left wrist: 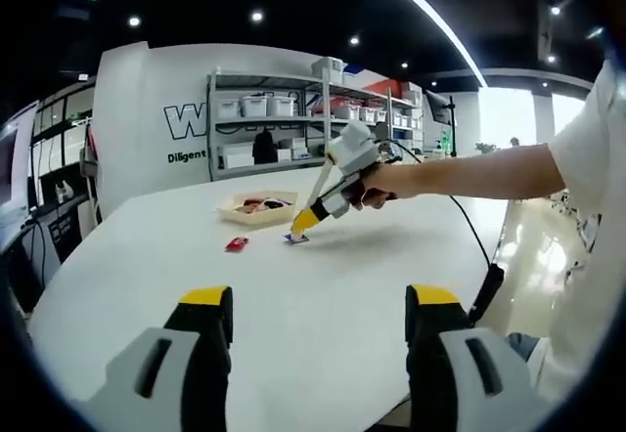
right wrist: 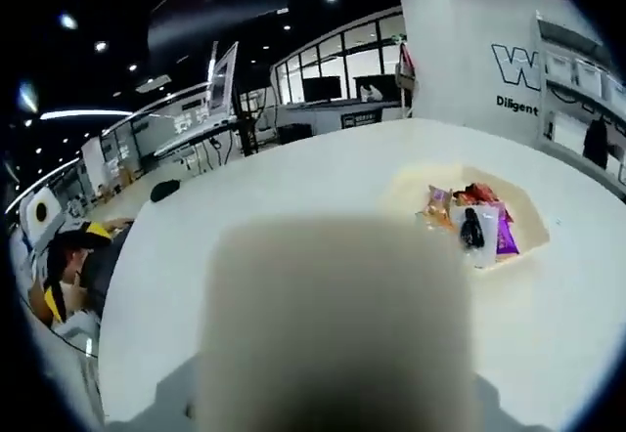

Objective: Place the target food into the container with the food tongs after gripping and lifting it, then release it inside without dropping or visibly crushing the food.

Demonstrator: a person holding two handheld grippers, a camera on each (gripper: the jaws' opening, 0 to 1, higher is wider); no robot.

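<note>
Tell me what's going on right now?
Left tongs open, idle. Right tongs tip down at small purple packet. Shallow cream tray beyond. Red packet loose nearby.

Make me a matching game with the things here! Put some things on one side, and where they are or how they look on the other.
Things:
1. tray
2. red packet
3. left hand-held gripper
4. shelf

Clues:
A. open, holding nothing
B. standing by the back wall
C. holding several snack packs
D. lying on the white table, outside the tray

Pairs: 1-C, 2-D, 3-A, 4-B
</note>
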